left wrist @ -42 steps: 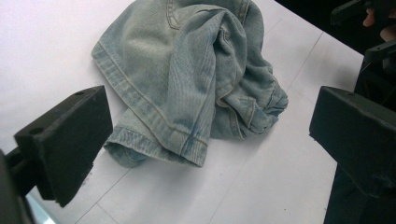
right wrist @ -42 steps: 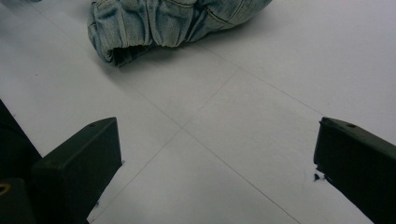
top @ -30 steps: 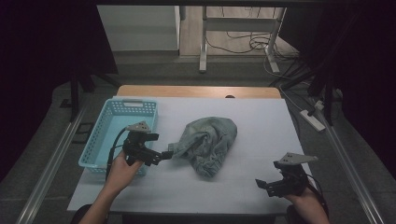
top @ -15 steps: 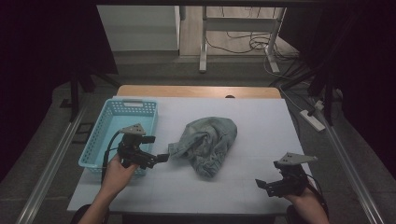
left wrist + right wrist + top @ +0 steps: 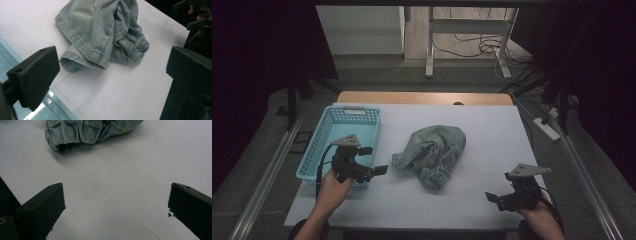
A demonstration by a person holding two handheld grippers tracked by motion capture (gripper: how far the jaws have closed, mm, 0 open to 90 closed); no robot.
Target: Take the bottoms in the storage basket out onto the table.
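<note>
Crumpled denim garment: laid at mid-bench. Left gripper: held just beside the garment's hem, fingers spread wide, nothing gripped. Right gripper: held well apart from the garment, fingers spread wide, nothing gripped. Blue basket: set beyond the left gripper from the garment.

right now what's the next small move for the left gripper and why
Probably ease the left gripper forward to the near hem of the crumpled denim garment. Its jaws stand wide open and empty, aimed at that hem with bare table between, and the blue basket sits just beside it.
</note>
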